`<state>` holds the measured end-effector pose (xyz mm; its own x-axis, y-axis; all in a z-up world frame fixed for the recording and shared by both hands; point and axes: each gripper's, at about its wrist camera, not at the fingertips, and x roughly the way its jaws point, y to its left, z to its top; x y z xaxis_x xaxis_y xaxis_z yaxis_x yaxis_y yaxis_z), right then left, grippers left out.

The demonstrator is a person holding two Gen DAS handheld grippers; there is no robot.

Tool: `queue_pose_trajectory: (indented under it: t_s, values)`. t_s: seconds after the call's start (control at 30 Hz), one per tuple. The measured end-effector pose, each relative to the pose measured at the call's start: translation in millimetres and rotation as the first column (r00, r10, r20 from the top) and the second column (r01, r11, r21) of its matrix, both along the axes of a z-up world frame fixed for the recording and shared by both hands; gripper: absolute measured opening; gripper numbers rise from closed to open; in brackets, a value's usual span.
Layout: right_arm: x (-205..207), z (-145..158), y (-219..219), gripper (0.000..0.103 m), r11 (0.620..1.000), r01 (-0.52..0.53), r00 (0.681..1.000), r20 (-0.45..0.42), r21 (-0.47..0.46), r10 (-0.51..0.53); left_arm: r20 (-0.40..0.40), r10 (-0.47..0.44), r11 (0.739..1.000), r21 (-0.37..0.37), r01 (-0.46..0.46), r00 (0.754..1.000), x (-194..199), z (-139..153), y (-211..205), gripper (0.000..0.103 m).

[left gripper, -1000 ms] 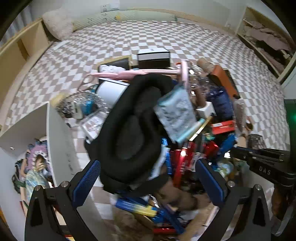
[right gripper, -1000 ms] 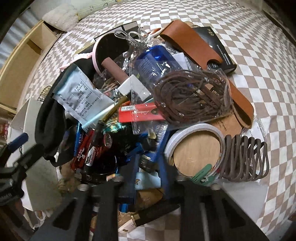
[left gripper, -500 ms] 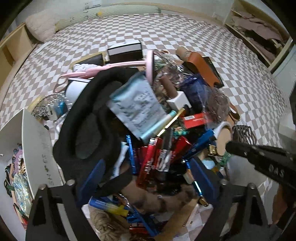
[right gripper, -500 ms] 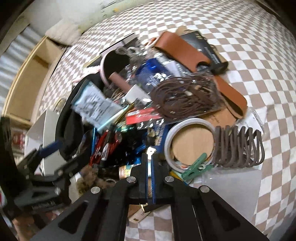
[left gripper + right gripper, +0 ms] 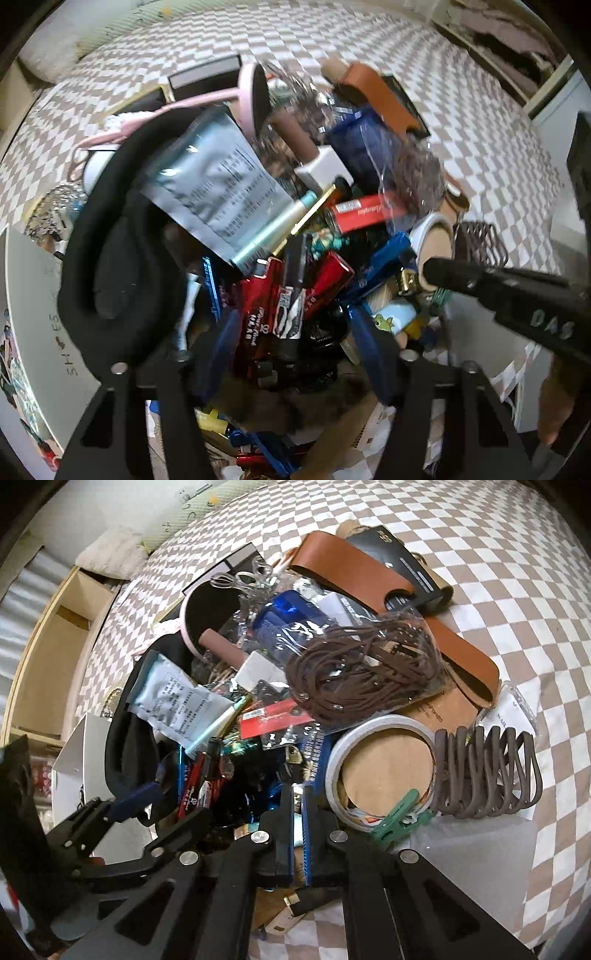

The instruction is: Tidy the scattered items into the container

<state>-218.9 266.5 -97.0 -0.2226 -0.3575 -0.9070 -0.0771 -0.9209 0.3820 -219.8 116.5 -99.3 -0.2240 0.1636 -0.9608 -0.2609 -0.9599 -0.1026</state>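
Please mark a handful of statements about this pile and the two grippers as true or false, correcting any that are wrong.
1. The right gripper has its fingers closed. True.
2. The left gripper has its fingers spread over the red packets. True; they have just been closing, with the packets between them.
3. The tape roll lies on top of the brown leather case. False; it lies nearer the camera, apart from the case, beside the brown claw clip.
4. The green clothes peg sits at the tape roll's edge. True.
5. The coiled brown cord is loose, with no wrapping. False; it is inside a clear plastic bag.
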Motion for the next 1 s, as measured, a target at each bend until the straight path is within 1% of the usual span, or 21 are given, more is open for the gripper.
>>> queue_pose_trajectory:
  t_s: [0.07, 0.3, 0.37, 0.43, 0.47, 0.5, 0.6, 0.67, 0.7, 0.87, 0.9, 0.97, 1.0]
  values:
    - [-1, -2, 4, 0.004, 1.0, 0.011, 1.0, 0.012, -0.006, -0.01, 0.019, -0.009, 1.0, -0.008, 0.009, 1.0, -1, -6, 3, 0.044]
    - [-4, -7, 8, 0.004, 0.999, 0.029, 0.999, 0.039, -0.022, -0.028, -0.003, -0.023, 0.997, -0.076, 0.023, 1.0, -5, -12, 7, 0.044]
    - [-5, -8, 5, 0.004, 0.999, 0.026, 0.999, 0.045, -0.024, -0.024, -0.002, -0.029, 0.996, -0.085, 0.029, 1.0, -4, -14, 7, 0.044]
    - [-5, -9, 2, 0.004, 0.999, 0.021, 0.999, 0.049, -0.027, -0.02, -0.008, -0.037, 0.994, -0.099, 0.036, 0.999, -3, -14, 10, 0.043]
    - [-6, -9, 0, 0.004, 0.999, 0.018, 0.999, 0.05, -0.026, -0.017, -0.011, -0.041, 0.994, -0.105, 0.039, 0.999, -2, -14, 11, 0.041]
    - [-6, -9, -2, 0.004, 1.0, 0.015, 0.999, 0.051, -0.026, -0.014, -0.011, -0.044, 0.994, -0.103, 0.042, 0.999, -1, -14, 12, 0.037]
    - [-7, -9, -5, 0.004, 1.0, 0.015, 0.999, 0.048, -0.019, -0.014, 0.002, -0.034, 0.996, -0.08, 0.034, 0.999, -2, -14, 11, 0.03]
    - [-7, -9, -7, 0.004, 1.0, 0.017, 0.999, 0.043, -0.018, -0.016, 0.004, -0.033, 0.996, -0.08, 0.033, 0.999, -2, -15, 9, 0.026]
    - [-7, -9, -6, 0.004, 1.0, 0.02, 0.999, 0.039, -0.021, -0.019, 0.006, -0.031, 0.996, -0.08, 0.032, 0.999, -2, -15, 8, 0.019]
    - [-10, -8, -3, 0.005, 0.996, 0.065, 0.997, 0.041, -0.054, -0.063, 0.023, 0.001, 0.998, -0.059, 0.0, 1.0, -3, -14, -7, 0.019]
    - [-11, -8, -3, 0.011, 0.995, 0.075, 0.996, 0.045, -0.062, -0.072, 0.018, 0.008, 0.998, -0.057, -0.007, 1.0, -3, -12, -10, 0.019]
    - [-12, -9, -1, 0.047, 0.991, 0.101, 0.994, 0.052, -0.086, -0.097, 0.011, 0.02, 0.998, -0.056, -0.019, 1.0, -4, -9, -16, 0.019]
    - [-12, -8, 0, 0.077, 0.989, 0.113, 0.993, 0.048, -0.091, -0.109, 0.009, 0.031, 0.998, -0.052, -0.03, 0.999, -4, -8, -19, 0.019]
